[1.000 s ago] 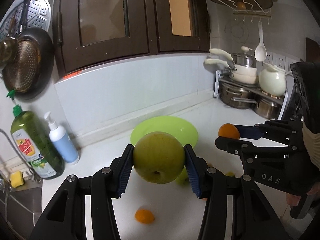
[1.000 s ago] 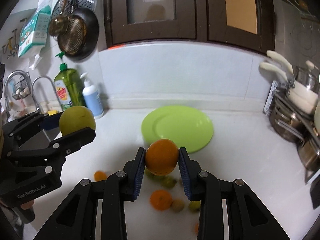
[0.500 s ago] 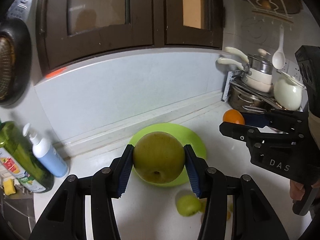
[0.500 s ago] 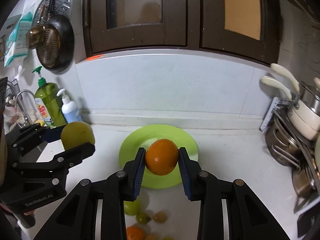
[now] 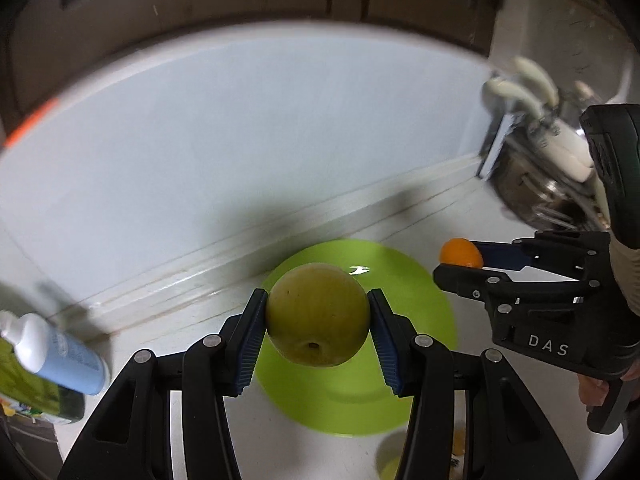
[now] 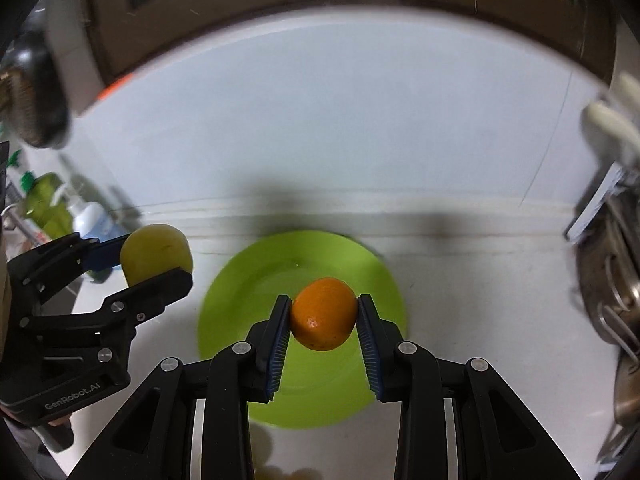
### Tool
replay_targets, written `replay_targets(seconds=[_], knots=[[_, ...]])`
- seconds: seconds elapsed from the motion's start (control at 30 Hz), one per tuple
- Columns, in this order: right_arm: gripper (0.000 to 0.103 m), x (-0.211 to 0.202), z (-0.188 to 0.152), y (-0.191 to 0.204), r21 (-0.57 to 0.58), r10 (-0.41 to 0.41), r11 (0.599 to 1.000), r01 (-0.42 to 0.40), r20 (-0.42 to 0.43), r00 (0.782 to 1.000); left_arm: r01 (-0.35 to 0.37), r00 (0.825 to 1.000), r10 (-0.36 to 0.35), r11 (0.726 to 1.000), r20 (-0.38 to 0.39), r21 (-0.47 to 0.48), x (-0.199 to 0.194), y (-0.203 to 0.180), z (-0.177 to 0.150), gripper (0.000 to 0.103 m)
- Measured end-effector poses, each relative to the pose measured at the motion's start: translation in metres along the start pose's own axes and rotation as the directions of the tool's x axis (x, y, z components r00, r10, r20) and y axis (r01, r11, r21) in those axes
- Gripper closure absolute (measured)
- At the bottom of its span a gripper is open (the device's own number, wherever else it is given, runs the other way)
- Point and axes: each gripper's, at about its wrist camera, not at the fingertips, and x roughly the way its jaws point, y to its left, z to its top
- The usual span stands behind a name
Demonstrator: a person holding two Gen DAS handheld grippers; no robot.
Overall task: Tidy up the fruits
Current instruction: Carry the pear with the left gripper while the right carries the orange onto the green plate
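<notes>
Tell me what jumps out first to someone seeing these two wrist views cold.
A big yellow-green pear sits clamped in the left gripper, and an orange sits clamped in the right gripper. Both hang above a bright lime-green plate on the white counter by the back wall. The plate looks bare; more small fruit lies blurred on the counter nearer the camera.

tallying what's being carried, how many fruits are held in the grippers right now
2: a pear in the left gripper, an orange in the right gripper, both above the green plate. Blurred fruit below isn't counted.
</notes>
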Motion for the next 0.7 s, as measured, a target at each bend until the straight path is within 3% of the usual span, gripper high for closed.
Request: replay_targets(seconds=[0.17,0.3,0.5,0.7], knots=[[0.069,0.04,0.01,-0.011,-0.005,-0.037,0.999,0.037,-0.088,0.995,-0.004,0.997,0.003,1.0,-0.081,-0.008,0.044,0.008,0.007,0.053],[0.069,0.065,0.014,-0.019,-0.006,-0.021,1.0,0.02,-0.144,0.989,-0.005,0.99,0.003,1.0,-0.143,-0.011,0.073,0.007,0.009,0.053],[0.069,0.092,0.012,-0.024,0.001,-0.007,1.0,0.007,-0.211,0.978,0.039,0.978,-0.048,0.998,-0.203,-0.048,0.095,0.01,0.007,0.053],[0.069,0.109,0.009,-0.023,-0.012,-0.002,1.0,-0.001,-0.242,0.97,0.019,0.969,-0.024,1.0,-0.248,-0.021,0.113,-0.003,0.007,0.053]])
